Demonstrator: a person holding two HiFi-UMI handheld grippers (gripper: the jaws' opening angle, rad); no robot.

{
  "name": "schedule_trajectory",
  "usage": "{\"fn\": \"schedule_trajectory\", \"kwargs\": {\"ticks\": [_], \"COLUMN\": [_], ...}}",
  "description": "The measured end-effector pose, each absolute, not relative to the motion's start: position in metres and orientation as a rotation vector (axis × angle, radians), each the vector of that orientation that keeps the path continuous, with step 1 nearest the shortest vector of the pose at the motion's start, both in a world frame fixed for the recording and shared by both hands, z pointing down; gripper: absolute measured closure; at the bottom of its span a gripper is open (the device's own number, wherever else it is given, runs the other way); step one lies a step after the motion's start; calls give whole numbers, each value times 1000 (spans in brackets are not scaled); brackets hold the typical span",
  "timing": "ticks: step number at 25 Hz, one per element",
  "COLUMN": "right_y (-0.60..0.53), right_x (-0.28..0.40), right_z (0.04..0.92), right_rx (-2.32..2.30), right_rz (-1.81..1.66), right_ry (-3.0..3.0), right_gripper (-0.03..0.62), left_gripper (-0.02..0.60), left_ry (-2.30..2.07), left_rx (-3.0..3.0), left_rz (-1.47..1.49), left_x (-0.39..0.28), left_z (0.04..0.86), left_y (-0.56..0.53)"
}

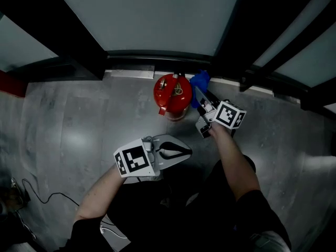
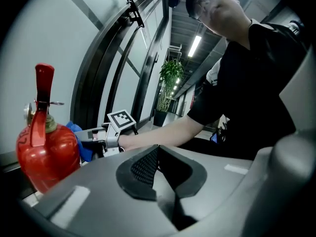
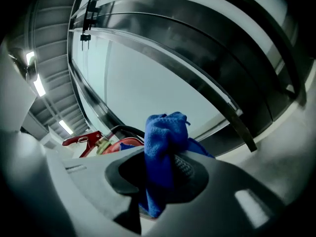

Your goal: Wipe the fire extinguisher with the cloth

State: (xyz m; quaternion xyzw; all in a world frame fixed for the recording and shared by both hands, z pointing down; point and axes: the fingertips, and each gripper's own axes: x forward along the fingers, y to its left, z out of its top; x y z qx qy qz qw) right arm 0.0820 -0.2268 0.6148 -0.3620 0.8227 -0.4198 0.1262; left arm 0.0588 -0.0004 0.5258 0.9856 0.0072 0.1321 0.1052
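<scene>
Right hand-held gripper [image 3: 163, 169] pinches my blue cloth [image 3: 165, 127] beside the red fire extinguisher [image 1: 172, 96] for wiping; left hand-held gripper [image 1: 181, 152] waits closed, empty.

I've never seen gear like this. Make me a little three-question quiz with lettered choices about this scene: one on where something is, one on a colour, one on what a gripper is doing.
1. Where does the fire extinguisher stand?
A. on a table
B. on the floor by the glass wall
C. on a shelf

2. What colour is the cloth?
A. blue
B. white
C. yellow

3. What is the right gripper doing?
A. open and empty
B. shut on the cloth
C. shut on the extinguisher's handle

Answers:
1 B: the head view shows it upright on the grey floor just below the glass.
2 A: it shows blue in the head view and the right gripper view.
3 B: the right gripper view shows the cloth pinched between its jaws.
</scene>
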Motion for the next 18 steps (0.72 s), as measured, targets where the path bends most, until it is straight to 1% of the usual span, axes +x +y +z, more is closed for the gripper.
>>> {"fn": "schedule_trajectory", "kwargs": {"ticks": [5, 9, 18], "right_y": [-222, -223, -215], "right_x": [83, 83, 86], "right_z": [645, 666, 738], "right_rx": [-1047, -1062, -1184], "right_rz": [-1413, -1405, -1525], "right_ry": [2172, 2167, 2141], "right_gripper": [500, 502, 502], "left_gripper": [572, 572, 572], "left_ry": [20, 30, 77], "left_rx": [2893, 2886, 2852], "left_rz": [380, 372, 373], "left_x": [56, 57, 57], "left_z": [530, 533, 546], "left_y": [0, 0, 2]}}
